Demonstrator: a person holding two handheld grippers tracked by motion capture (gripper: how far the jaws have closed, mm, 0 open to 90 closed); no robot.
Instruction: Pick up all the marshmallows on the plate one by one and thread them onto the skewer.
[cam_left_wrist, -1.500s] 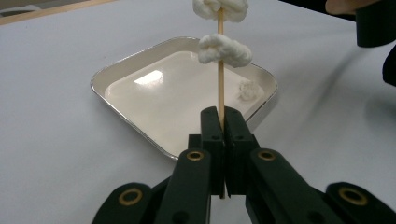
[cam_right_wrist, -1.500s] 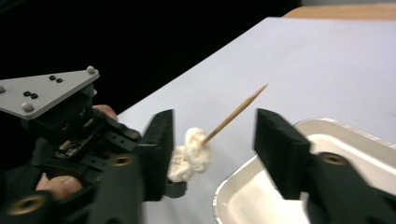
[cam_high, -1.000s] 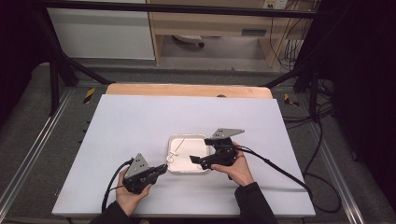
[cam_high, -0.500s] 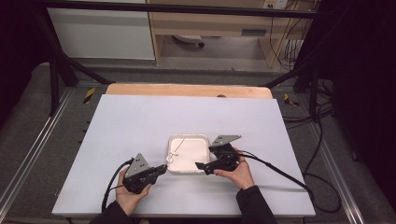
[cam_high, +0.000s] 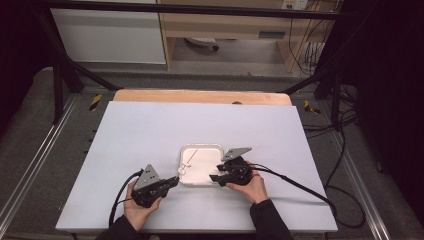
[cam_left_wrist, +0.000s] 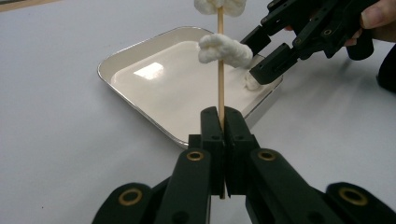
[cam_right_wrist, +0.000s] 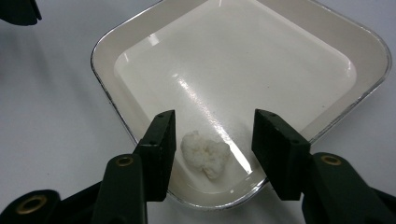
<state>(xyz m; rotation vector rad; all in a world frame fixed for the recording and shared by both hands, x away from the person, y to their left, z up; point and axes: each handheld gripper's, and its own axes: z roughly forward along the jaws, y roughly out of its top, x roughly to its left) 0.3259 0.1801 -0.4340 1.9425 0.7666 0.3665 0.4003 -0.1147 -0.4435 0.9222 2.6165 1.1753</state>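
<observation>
Left black two-jaw gripper (cam_left_wrist: 219, 122): brass-ringed pivots, grey triangular plate, black cable.
Right black two-jaw gripper (cam_right_wrist: 212, 135): square black pads, brass-ringed pivots, black cable.
Sleeves: were dark.

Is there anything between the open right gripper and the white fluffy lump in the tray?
Nothing visible. The white fluffy lump lies in the cream tray, uncovered between the right gripper's open jaws.

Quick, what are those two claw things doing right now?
Left gripper: shut on the wooden skewer.
Right gripper: open, jaws either side of a white lump.
</observation>
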